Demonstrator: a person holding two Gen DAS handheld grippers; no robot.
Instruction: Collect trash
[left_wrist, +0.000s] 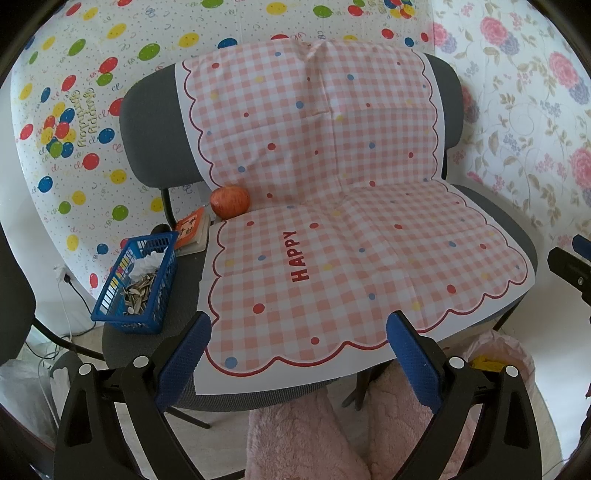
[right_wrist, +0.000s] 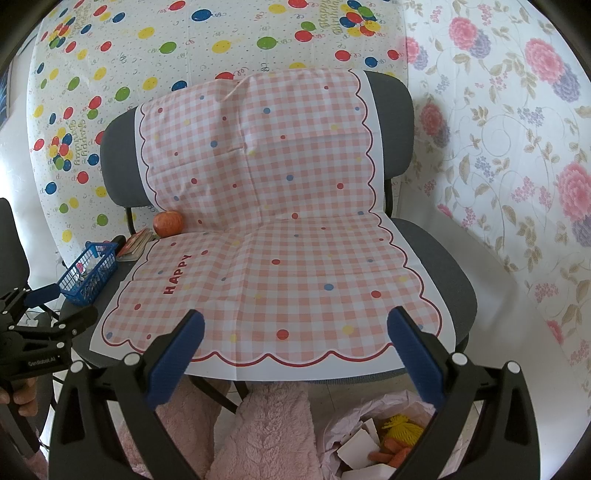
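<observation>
- Two hand-held grippers hang before a grey chair (left_wrist: 147, 122) draped with a pink checked sheet (left_wrist: 332, 240); both stand with jaws wide apart and hold nothing.
- Far left, on the bare seat edge: a blue basket (left_wrist: 135, 284) holding seed shells (left_wrist: 138, 291) and a crumpled white tissue (left_wrist: 147, 263), the trash judged to be the target. Its long axis runs away from the cameras.
- The left gripper (left_wrist: 299, 363) is the nearer; the basket lies forward and to its left, near its left finger.
- Behind the basket: a small book (left_wrist: 190, 229) and an apple (left_wrist: 229, 201).
- The right gripper (right_wrist: 295, 360) is well apart from the basket, which lies across the sheet.
- Lower right, on the floor: a pink bag (right_wrist: 373, 435) of scraps, partly cut off by the frame and the right gripper.
- Hidden: the basket's bottom, beneath the shells.
</observation>
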